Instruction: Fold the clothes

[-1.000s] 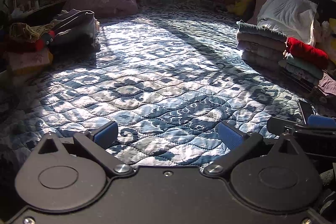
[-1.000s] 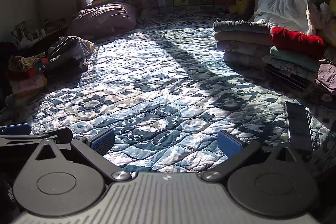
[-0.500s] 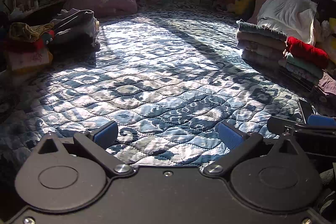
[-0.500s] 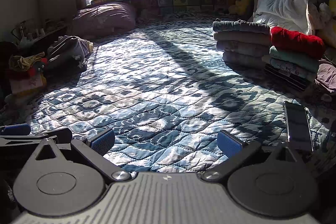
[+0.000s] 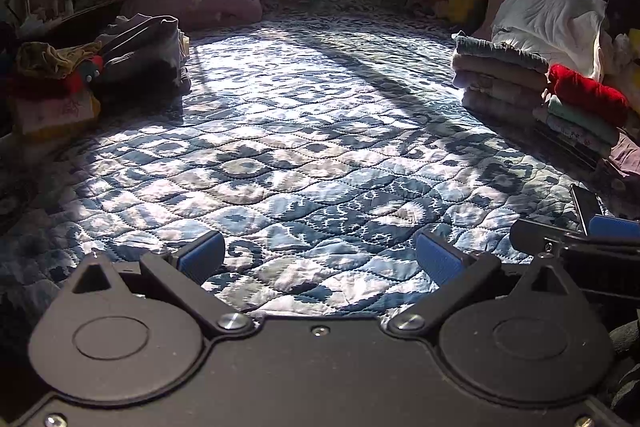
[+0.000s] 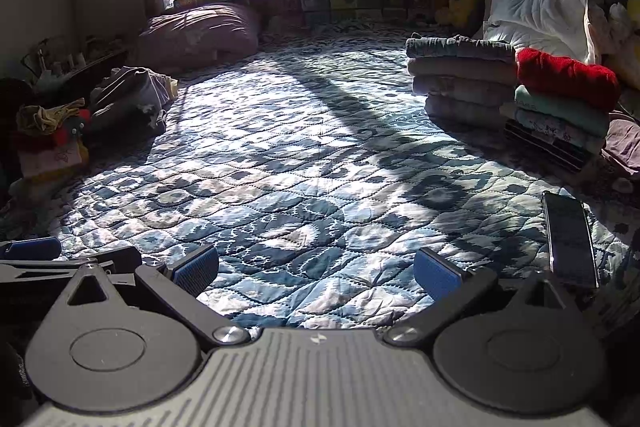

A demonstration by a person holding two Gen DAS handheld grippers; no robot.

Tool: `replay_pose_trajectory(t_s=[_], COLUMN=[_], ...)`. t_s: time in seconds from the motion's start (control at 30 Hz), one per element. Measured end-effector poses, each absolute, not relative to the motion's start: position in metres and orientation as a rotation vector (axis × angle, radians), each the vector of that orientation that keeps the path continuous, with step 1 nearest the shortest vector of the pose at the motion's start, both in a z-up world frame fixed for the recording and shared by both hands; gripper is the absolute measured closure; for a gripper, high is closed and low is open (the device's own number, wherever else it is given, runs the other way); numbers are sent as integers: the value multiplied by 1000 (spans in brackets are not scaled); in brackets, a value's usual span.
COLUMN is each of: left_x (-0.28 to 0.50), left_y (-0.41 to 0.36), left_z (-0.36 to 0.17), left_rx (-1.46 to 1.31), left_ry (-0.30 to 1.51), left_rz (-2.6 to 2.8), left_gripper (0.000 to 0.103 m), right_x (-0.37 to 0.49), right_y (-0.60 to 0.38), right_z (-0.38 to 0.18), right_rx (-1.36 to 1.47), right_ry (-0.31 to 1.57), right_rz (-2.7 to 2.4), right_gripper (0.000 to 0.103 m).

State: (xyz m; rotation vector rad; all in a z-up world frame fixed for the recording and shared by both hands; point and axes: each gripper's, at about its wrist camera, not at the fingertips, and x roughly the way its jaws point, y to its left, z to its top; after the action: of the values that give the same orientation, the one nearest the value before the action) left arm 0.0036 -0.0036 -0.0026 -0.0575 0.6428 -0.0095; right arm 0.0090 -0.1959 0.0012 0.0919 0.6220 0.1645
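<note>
Blue rubber pads are seen spread wide on both sets of tongs, the left tongs [image 5: 318, 259] and the right tongs [image 6: 316, 273], each held empty and low over the quilted bed cover [image 6: 312, 163], the landmark here. Nothing is gripped. A dark, glossy phone [image 6: 570, 239] lies flat on the cover's near right edge, just beside the right tongs. The cover's middle is bare, its stitched blue-and-white pattern lit in patches by sun. Farther off, at the cover's right edge, folded clothes [image 6: 508, 91] are stacked in two neat piles, soft grey and beige knits beside a fuzzy red piece over mint green. At the cover's left edge a loose heap of clothes [image 6: 124, 103] sits crumpled. The scene is judged to fit either a pause between garments or a job nearly done. Risks can be named: the phone could be swept off if cloth is dragged past it, and the tall stacks could be toppled by a careless nudge.
</note>
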Motion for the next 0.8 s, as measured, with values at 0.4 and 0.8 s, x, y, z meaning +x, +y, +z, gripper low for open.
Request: replay_pose_trajectory(t_s=[0.4,0.8], left_x=[6,3], left_y=[7,63], left_z=[-4,1], left_rx=[-53,-100], left_ry=[656,658], left_rz=[24,106], left_gripper=[0,0], right_x=[18,42], right_y=[-186,-143], right_z=[-3,-6], right_rx=[97,82], right_ry=[622,593], right_rz=[197,336], right_gripper=[0,0])
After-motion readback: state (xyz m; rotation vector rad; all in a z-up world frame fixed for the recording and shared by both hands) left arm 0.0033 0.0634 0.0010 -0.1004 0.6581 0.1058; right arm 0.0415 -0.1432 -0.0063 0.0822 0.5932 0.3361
